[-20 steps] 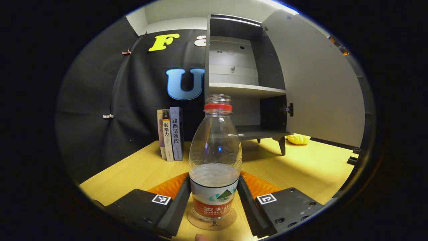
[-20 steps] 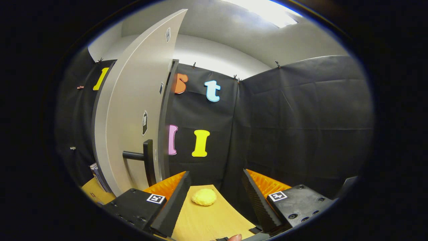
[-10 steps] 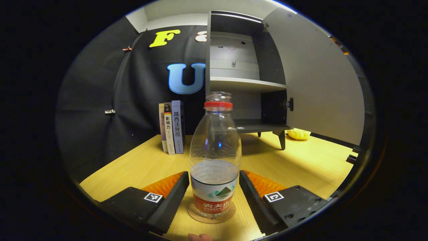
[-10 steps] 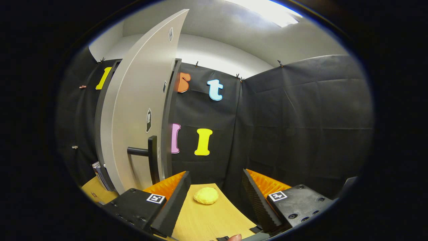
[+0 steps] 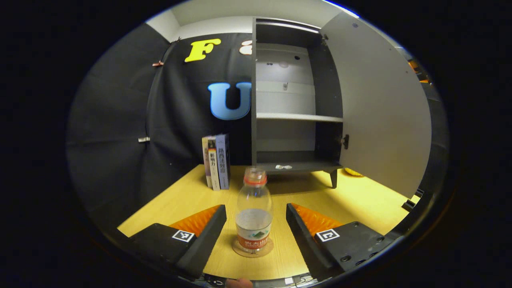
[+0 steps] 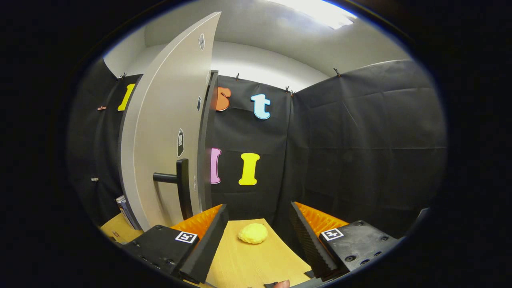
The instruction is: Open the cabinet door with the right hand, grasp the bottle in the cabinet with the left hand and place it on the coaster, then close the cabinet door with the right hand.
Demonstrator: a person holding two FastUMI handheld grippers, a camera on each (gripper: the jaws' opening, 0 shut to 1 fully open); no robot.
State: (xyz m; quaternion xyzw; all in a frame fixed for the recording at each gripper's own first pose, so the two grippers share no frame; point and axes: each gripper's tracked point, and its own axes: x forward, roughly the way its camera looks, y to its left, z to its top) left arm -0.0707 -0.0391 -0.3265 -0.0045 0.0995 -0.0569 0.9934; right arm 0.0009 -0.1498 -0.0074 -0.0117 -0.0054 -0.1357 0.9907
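Our left gripper (image 5: 256, 224) has drawn back, fingers spread apart and clear of the bottle (image 5: 254, 216), now upright on the coaster (image 5: 253, 249) on the counter (image 5: 352, 200). Our right gripper (image 6: 259, 234), fingers open, faces the open cabinet door (image 6: 168, 132) and its handle (image 6: 178, 186).

Bottle (image 5: 254, 212) upright on coaster (image 5: 253, 252)

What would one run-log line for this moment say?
stage: bottle placed | bottle: upright on coaster | left gripper: open, apart from bottle | right gripper: open | cabinet door: open | next: close door
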